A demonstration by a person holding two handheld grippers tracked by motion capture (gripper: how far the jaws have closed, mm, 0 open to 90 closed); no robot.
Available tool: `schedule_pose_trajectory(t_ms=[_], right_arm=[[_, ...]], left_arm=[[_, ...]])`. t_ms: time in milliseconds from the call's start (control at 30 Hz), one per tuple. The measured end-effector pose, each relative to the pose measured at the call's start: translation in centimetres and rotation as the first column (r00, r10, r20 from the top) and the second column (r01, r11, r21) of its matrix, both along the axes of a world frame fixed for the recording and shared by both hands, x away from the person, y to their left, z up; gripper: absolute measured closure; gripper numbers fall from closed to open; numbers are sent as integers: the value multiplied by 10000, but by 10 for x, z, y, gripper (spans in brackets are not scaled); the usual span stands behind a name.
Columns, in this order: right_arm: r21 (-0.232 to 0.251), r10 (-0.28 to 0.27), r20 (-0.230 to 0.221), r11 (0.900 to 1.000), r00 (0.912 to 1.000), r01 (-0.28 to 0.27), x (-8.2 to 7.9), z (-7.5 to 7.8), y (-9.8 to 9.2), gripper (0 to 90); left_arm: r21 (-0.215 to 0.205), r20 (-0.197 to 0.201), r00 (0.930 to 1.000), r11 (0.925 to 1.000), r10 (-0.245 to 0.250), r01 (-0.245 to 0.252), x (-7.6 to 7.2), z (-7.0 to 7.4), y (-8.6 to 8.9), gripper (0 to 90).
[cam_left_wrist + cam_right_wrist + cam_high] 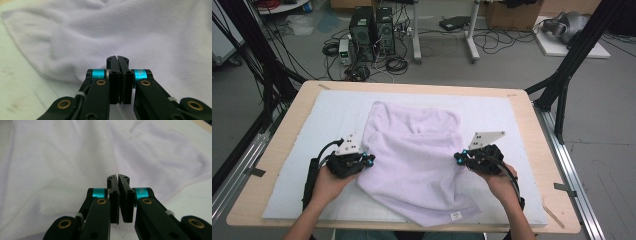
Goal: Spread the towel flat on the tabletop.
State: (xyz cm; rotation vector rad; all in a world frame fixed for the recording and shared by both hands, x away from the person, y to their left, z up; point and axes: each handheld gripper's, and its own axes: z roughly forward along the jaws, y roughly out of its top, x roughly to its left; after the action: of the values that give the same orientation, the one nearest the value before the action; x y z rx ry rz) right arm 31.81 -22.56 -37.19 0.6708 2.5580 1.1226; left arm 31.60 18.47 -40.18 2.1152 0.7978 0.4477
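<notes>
The towel (414, 160) lies crumpled in the middle of the picture, on the white mat (292, 192). The left gripper (367, 160) sits at its left edge and the right gripper (459, 158) at its right edge. Both have their jaws pressed tight together. I can't tell if any cloth is pinched inside. If the pinch is thin, the towel could slip out when lifted. One side might drop and bunch up again.

High view overhead facing forward-down, gripper views close, low, sharing the towel (417, 150) with it
</notes>
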Motion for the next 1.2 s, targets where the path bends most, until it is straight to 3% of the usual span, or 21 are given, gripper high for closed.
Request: schedule_pose_trajectory(t_ms=[100,200,233,267,300,333,400,533,600,700,800,900,967,1200], right_arm=[[-304,-708,-101,9970,9974,705,27,-7,-1,876],[-368,-1524,-609,9879,9864,1504,56,-23,-6,875],[-357,-1715,-909,9850,9810,1689,63,-28,-7,868],[-295,-1804,-1208,9836,9761,1781,69,-33,-7,822],[-345,-1975,-1201,9802,9729,1947,71,-34,-7,773],[-154,-1929,-1259,9812,9731,1925,71,-34,-8,759],[61,-1585,-1106,9871,9811,1602,64,-28,-9,723],[203,-803,-374,9965,9961,811,39,-16,-6,684],[121,-524,-195,9985,9984,526,25,-13,-4,664],[-31,-81,-94,10000,9999,81,6,-13,1,644],[76,369,-130,9993,9992,-368,-12,-18,5,634],[305,808,-365,9964,9961,-797,-26,-28,8,629],[154,1005,-369,9949,9943,-1000,-34,-35,11,621],[152,1089,-595,9940,9923,-1082,-49,-45,8,590]], left_arm=[[-513,-23,9978,9964,669,-669,28,0,-2,878],[-418,-115,9938,9930,1103,-1107,54,-7,-8,876],[-427,-396,9926,9923,1144,-1161,61,-11,-9,870],[-316,-535,9914,9921,1194,-1212,65,-13,-10,844],[-354,-613,9896,9906,1301,-1324,67,-14,-8,761],[-580,-695,9891,9893,1296,-1337,66,-13,-6,700],[-657,-712,9912,9911,1112,-1159,60,-8,-1,661],[-743,-283,9966,9941,770,-789,36,6,7,620],[-916,-6,9980,9938,636,-634,23,10,11,617],[-775,120,9994,9965,323,-313,0,11,18,618],[-714,-161,9998,9974,-139,127,-18,3,20,684],[-608,-669,9952,9959,-716,675,-31,-11,16,747],[-389,-811,9924,9952,-926,897,-37,-21,10,768],[-480,-1173,9829,9894,-1422,1374,-38,-35,-10,720]])
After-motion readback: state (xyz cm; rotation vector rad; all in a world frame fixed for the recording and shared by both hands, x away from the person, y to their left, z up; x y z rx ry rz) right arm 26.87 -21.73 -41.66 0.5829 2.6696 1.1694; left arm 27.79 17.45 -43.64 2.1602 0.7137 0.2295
